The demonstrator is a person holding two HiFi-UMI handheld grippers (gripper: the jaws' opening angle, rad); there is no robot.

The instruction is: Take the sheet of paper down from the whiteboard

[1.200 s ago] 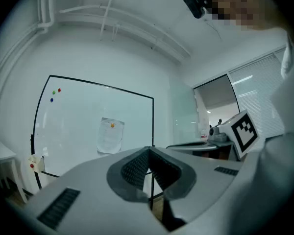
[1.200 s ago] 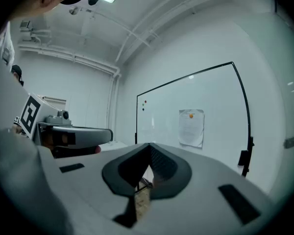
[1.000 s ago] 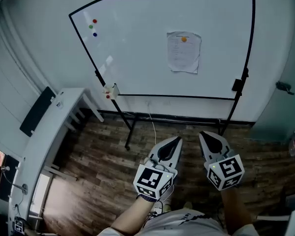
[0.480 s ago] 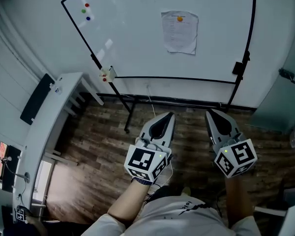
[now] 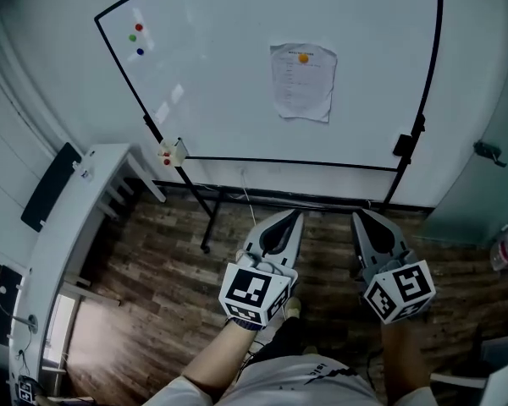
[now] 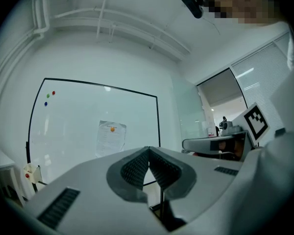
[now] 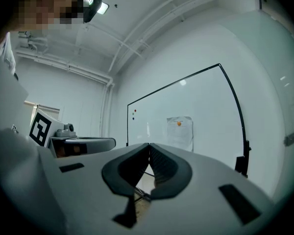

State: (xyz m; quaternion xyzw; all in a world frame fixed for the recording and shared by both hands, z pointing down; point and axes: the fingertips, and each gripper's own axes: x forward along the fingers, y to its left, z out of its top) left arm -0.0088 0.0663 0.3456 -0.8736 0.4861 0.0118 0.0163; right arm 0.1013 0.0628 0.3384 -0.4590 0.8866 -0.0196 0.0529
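Both claws have edged forward toward the whiteboard [image 5: 220, 83] since a second ago, and the board now fills more of the head view, its left edge and magnets sitting further left.

The left claw [image 5: 299, 215] points level at the board with its jaws pressed fully together and nothing between them. Its own view shows the ribbed pads [image 6: 137, 168] meeting at the tip. The right claw [image 5: 356, 215] is alongside it, also level. Its jaws are closed tip to tip and it is likewise empty.

The sheet of paper [image 5: 302, 83] is up on the whiteboard, right of centre and well apart from both claws. An orange magnet [image 5: 303, 57] pins it near its top edge. Its lower corners lift slightly off the surface.

Three small magnets, red [image 5: 138, 27], green [image 5: 133, 37] and blue [image 5: 140, 52], sit near the board's upper left corner. A small box [image 5: 171, 151] with red dots is fixed at the lower left of the frame.

The board's stand rests on a wooden floor [image 5: 161, 269]. A white table [image 5: 76, 227] stands to the left.
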